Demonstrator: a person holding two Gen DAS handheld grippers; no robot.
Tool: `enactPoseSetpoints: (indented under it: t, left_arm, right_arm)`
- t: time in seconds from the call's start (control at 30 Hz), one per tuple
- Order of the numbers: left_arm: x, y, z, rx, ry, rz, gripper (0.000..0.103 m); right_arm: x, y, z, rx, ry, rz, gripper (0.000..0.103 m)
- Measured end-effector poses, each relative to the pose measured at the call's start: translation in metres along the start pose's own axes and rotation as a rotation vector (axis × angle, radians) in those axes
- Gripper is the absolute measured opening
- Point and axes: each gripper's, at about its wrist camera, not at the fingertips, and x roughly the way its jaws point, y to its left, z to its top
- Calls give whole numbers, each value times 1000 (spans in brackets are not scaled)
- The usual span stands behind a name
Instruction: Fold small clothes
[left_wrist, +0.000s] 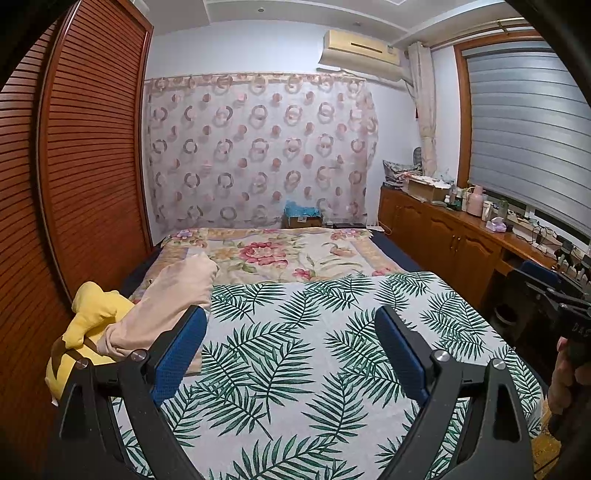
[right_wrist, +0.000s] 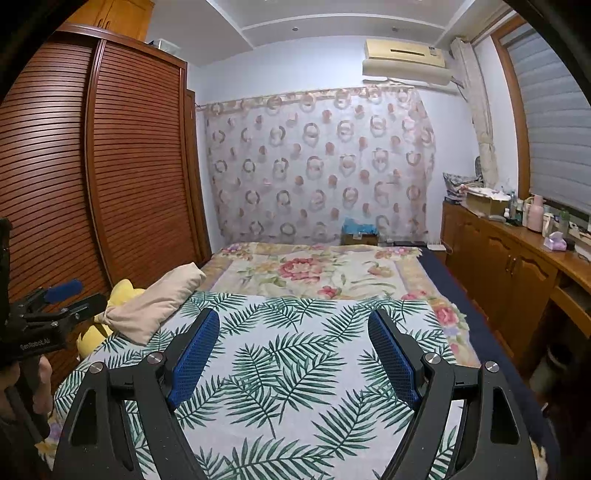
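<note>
1. My left gripper (left_wrist: 291, 314) hangs released, its blue-padded fingers (left_wrist: 181, 350) spread wide above the white cloth with green palm leaves (left_wrist: 295, 369), nothing between them.
2. My right gripper (right_wrist: 293, 319) is likewise released over the same cloth.
3. At the cloth's left edge lies the folded beige garment (right_wrist: 155, 306), resting on a crumpled yellow garment (left_wrist: 85, 325).
4. Farther off, the floral blanket (right_wrist: 314, 269) covers the bed, with a circle-patterned curtain (left_wrist: 258, 147) behind.
</note>
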Motion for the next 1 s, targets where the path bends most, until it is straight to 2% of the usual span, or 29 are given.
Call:
enactPoseSetpoints:
  t: [1.0]
  left_arm:
    - [-8, 3, 1, 2, -14, 14, 93]
  right_arm:
    - [-7, -19, 4, -4, -4, 2, 84]
